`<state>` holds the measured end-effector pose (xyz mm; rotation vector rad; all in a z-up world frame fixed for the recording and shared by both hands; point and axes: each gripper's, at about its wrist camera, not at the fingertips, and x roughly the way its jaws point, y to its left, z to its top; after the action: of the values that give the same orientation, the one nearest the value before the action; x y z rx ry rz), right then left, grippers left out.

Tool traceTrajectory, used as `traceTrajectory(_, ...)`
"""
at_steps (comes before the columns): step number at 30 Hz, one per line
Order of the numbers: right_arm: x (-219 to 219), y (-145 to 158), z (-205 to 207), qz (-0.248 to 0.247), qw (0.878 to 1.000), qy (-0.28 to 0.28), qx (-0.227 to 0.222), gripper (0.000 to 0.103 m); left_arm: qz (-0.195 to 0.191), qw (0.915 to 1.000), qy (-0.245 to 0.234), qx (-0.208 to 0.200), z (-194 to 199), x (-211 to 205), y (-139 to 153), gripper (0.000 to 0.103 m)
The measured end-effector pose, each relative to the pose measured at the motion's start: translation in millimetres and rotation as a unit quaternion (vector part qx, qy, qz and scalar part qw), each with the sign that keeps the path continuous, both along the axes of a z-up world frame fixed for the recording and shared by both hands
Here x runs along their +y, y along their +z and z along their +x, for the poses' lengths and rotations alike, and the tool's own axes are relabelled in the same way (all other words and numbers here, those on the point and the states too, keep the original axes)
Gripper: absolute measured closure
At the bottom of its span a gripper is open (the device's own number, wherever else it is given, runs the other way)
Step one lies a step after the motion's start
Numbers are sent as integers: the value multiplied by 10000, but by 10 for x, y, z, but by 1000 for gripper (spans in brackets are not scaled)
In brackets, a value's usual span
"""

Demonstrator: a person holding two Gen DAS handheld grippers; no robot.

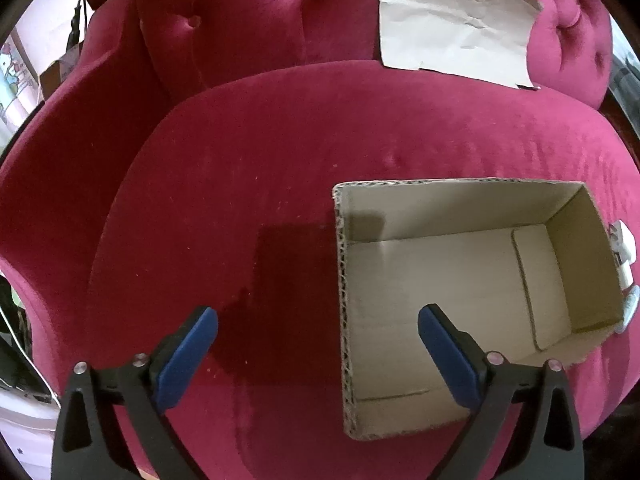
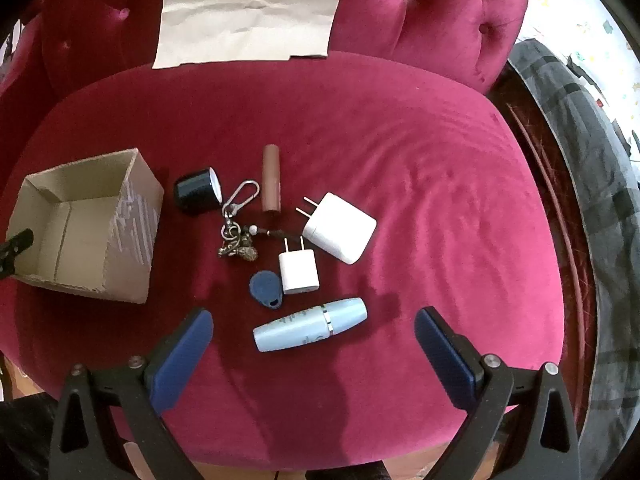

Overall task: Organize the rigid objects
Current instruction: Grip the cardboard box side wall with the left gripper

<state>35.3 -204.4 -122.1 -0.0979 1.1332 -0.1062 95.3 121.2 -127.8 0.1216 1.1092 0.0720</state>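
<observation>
Pale-blue tube (image 2: 310, 324) lies just ahead at 12 o'clock of the wide-open right gripper (image 2: 314, 330), long axis 8-to-2; left gripper (image 1: 318, 334), also wide, hovers by the cardboard box (image 1: 460, 200).

The seat cushion (image 2: 400, 160) is crimson velvet, soft-napped with a faint sheen. The open box (image 1: 460, 208) is raw corrugated cardboard, matt, its cut edges rough. The two chargers (image 2: 340, 228) are smooth white plastic, slightly glossy. The carabiner (image 2: 240, 196) is bright polished metal. The pale blue tube (image 2: 310, 324) is satin plastic with a shiny silver band. Creased brown paper (image 2: 248, 8) lies matt against the backrest
</observation>
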Motion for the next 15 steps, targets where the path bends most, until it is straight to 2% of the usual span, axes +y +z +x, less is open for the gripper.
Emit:
traceTrajectory(2,2,-42,15,-33,10000,19,44,0,-30,10000,36,18,28,30,-33,6)
traceTrajectory(5,-3,-85,34,-66,9999,25,108,0,-48,9999,35,87,59,57,-88,20)
traceTrajectory(8,-4,-105,50,-59,9999,43,123,0,-78,9998,46,153,83,72,-146,37)
traceTrajectory(10,-9,-111,54,-61,9999,48,123,0,-118,9997,101,184,100,89,-181,55)
traceTrajectory(15,-2,-132,61,-54,9998,41,169,0,-526,9980,-32,337,143,87,-287,85)
